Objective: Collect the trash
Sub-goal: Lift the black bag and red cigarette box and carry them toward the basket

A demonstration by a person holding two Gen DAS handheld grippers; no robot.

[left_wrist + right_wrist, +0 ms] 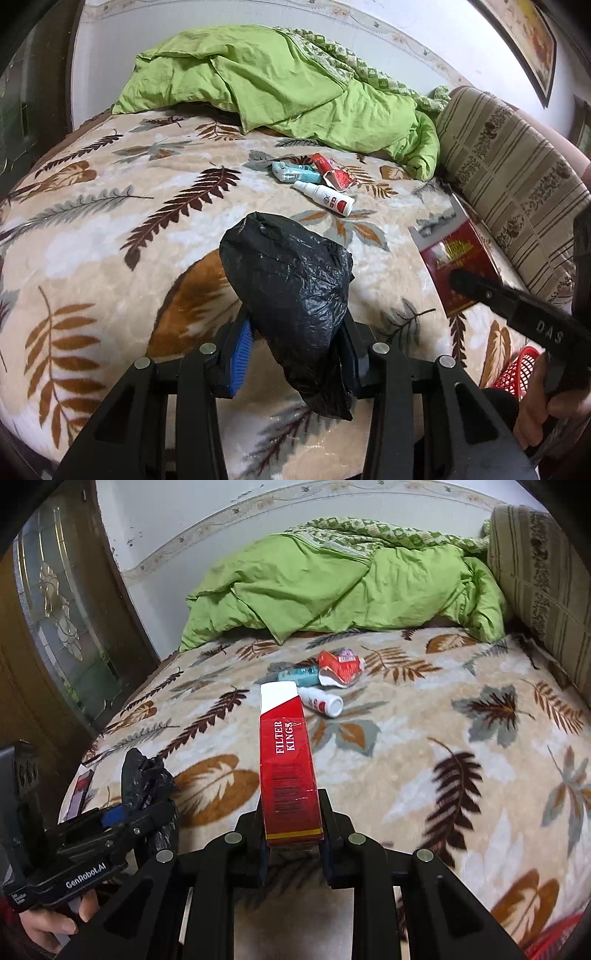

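Trash of several kinds is seen on the leaf-patterned plush blanket (461, 709) of the bed, and two pieces are already held: a crumpled black plastic bag (291, 280) is clamped between the blue-padded fingers of the left gripper (295, 354), and a long red-and-white cardboard cigarette carton (286, 760) is pinched at its near end by the closed right gripper (291, 834). The bag is judged very light, soft and slippery, so a bunched fold deep between the pads should be kept to stop it sliding out. The carton is judged light and fairly stiff but crushable; being held at one end, it may droop or twist, and a hold nearer its middle would be steadier. Farther up the bed, touching one another, lie a white spray bottle with a red label (321, 701), a teal-and-white packet (301, 675) and a torn red-and-white wrapper (340, 666); the bottle is judged hard, smooth and apt to roll, best taken across its body. "FILTER KINGS" is read on the carton above a barcode, "GenRobot.AI" on the left gripper's handle in the right wrist view, and "DAS" on the right gripper's arm in the left wrist view; the writing on the other pieces cannot be made out
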